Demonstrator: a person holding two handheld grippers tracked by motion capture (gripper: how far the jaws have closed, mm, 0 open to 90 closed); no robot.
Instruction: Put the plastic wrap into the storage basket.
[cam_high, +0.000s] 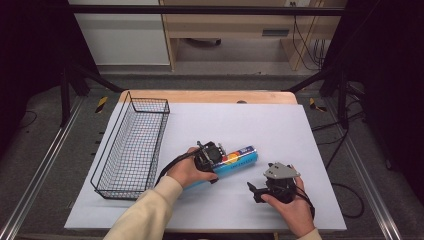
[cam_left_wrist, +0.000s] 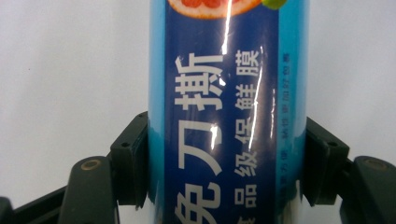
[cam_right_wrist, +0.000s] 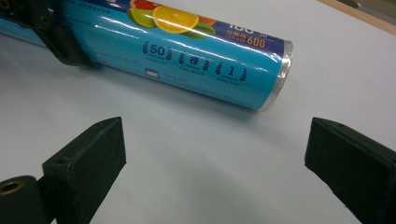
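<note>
Roll of cling film (cam_high: 235, 161), blue w/ citrus fruit print, lies on its side on the white sheet (cam_high: 280, 130) covering the table, roughly mid-sheet, angled so its far end points up-right in the high view. My left gripper (cam_high: 216, 159) is clamped on it: in the left gripper view both black jaws press the roll's (cam_left_wrist: 229, 112) sides, one each side, w/ the printed label facing the cam. My left hand (cam_high: 189, 171) wraps the gripper body just left of the roll. My right gripper (cam_high: 255, 191) sits near the sheet's front edge, to the right of the roll & apart from it, jaws spread wide w/ nothing betw. them; its view looks across bare sheet at the roll's (cam_right_wrist: 187, 60) clear-capped end. Right hand (cam_high: 292, 210) holds it low. Wire basket (cam_high: 131, 150), black mesh, stands along the sheet's left side, well apart from the roll.
</note>
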